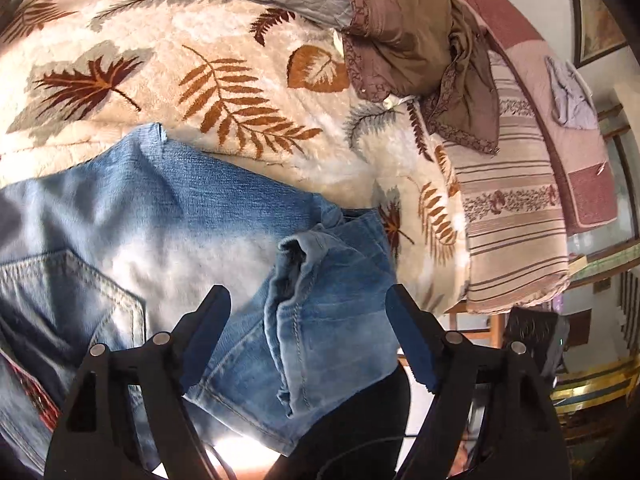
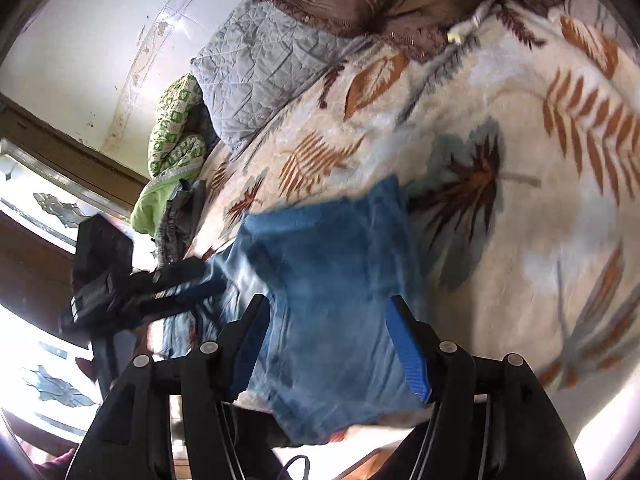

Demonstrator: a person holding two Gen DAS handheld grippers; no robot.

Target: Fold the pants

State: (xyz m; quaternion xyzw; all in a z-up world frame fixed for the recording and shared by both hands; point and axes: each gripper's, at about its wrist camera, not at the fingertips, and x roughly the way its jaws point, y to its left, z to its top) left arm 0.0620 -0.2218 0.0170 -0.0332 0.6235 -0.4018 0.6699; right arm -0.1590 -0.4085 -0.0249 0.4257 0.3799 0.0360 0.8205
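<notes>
Blue denim pants [image 1: 168,220] lie folded on a leaf-patterned blanket [image 1: 224,60] on a bed. In the left wrist view a back pocket shows at the lower left and a leg end with its hem [image 1: 320,304] lies folded on top. My left gripper [image 1: 308,296] is open above that leg end, holding nothing. In the right wrist view the folded pants [image 2: 332,292] lie below my open, empty right gripper [image 2: 326,308]. The left gripper [image 2: 208,280] also shows there, at the pants' left edge.
A grey quilted pillow [image 2: 260,64] and brown cloth [image 1: 408,32] lie at the head of the bed. A striped blanket [image 1: 508,208] hangs over the bed's edge. Green patterned bedding [image 2: 176,120] sits by the wall. The bed edge is just below the pants.
</notes>
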